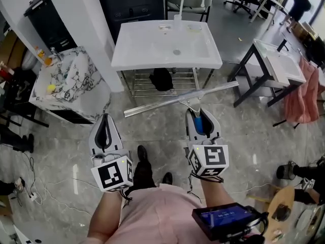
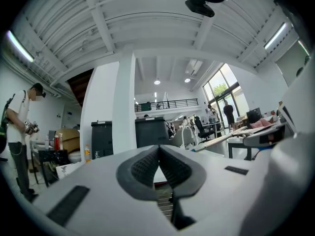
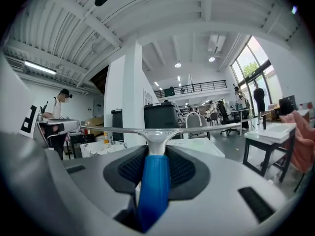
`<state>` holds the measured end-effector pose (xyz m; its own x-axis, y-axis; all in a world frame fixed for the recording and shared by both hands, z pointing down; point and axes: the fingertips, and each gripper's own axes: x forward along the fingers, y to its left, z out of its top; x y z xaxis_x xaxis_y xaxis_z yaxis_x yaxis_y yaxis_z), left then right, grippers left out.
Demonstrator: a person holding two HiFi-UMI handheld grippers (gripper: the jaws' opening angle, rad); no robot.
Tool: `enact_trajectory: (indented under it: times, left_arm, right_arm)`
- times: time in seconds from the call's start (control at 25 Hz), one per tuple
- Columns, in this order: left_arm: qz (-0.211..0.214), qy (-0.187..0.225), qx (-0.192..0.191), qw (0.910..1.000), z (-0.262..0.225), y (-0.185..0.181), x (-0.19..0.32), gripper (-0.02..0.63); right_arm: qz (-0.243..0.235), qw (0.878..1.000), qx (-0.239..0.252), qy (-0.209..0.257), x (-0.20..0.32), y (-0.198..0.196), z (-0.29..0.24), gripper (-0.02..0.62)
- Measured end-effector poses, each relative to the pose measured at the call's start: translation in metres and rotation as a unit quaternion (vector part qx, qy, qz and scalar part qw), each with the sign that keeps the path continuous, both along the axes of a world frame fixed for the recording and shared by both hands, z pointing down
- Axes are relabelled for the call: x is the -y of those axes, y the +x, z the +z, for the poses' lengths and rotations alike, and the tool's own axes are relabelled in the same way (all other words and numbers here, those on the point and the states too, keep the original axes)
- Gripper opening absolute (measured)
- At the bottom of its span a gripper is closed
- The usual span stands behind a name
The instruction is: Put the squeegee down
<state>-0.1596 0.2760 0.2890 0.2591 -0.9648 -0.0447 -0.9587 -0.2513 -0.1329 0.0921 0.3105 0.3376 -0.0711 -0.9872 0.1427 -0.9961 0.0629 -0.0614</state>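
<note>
- **White washbasin** (image 1: 152, 50), on a metal rack ahead of us. We judge it the likeliest flat place for setting down.
- **Squeegee** (image 1: 167, 103), held in the air above the floor, short of the washbasin's near edge.
  - We reckon it light and rigid: a thin metal bar on a smooth blue handle (image 3: 153, 181).
  - The handle is the place to take it; the long bar is liable to swing and knock.
  - Its long axis runs crosswise in front of us, the left end a little nearer. The handle points back at us.
- **Right gripper** (image 1: 198, 115): jaws partly closed, pads clamped on the blue handle.
- **Left gripper** (image 1: 105, 118): jaws together, nothing between them.
</note>
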Motion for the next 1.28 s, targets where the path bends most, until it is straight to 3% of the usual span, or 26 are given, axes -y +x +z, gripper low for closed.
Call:
enact_trajectory:
  times: [0.44,0.8,1.28]
  left_arm:
    - [-0.003,-0.016,-0.008,0.9998,0.021,-0.033,0.114,0.009]
    - [0.023,-0.006,-0.014,0.9996,0.01,-0.043,0.207,0.009]
    - [0.05,-0.005,-0.012,0.9986,0.014,-0.044,0.269,0.009]
  right_arm:
    - [-0.002,1.0,-0.007,-0.016,0.109,-0.025,0.015,0.12]
    - [0.009,1.0,-0.014,-0.007,0.195,-0.041,-0.002,0.12]
    - [0.021,1.0,-0.007,0.002,0.255,-0.05,-0.008,0.12]
